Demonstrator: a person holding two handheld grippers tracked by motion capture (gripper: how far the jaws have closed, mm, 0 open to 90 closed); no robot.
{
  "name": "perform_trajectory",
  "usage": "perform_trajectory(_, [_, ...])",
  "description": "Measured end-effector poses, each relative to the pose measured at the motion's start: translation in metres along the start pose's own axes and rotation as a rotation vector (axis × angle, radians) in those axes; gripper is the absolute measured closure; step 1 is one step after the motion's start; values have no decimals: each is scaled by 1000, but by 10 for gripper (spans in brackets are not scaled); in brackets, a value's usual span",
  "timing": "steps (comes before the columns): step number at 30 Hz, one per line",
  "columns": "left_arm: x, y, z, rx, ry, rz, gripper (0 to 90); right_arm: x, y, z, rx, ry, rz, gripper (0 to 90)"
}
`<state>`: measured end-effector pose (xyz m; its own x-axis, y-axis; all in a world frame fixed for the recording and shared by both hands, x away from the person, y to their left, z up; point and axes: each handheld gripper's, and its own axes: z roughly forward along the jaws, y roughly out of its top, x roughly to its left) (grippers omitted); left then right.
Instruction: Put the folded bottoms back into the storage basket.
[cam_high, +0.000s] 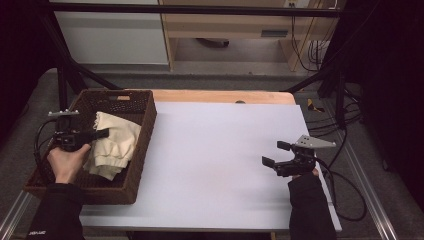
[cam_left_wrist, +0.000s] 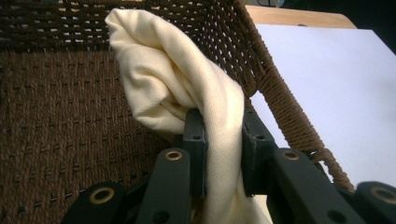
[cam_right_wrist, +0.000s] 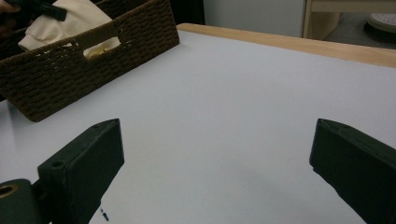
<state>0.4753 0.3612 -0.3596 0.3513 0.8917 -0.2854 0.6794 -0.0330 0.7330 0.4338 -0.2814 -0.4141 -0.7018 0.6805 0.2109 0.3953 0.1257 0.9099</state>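
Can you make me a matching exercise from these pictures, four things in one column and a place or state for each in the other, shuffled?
Things:
1. cream cloth
2. wicker basket
3. left claw
4. right claw

States:
A. open above the white sheet
B. shut on fabric
C. at the table's left edge
D. bunched inside the woven container

Pairs: 1-D, 2-C, 3-B, 4-A

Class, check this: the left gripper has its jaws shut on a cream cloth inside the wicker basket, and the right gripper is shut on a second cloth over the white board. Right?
Not quite. The right gripper holds nothing: the right gripper view shows its jaws wide apart over the bare white board. The left gripper is indeed shut on the cream cloth inside the wicker basket.
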Motion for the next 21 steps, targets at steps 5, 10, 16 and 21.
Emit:
perform_trajectory(5, [0, -1, 4, 10, 3, -1, 744, 0, 0, 0, 0, 0, 1, 32])
perform_trajectory(10, [1, -1, 6, 27, 30, 11, 734, 0, 0, 0, 0, 1, 1, 32])
perform_trajectory(16, [5, -2, 9, 50, 114, 28, 673, 0, 0, 0, -1, 1, 1, 32])
perform_trajectory(21, [8, -2, 3, 7, 162, 27, 461, 0, 0, 0, -1, 1, 0, 32])
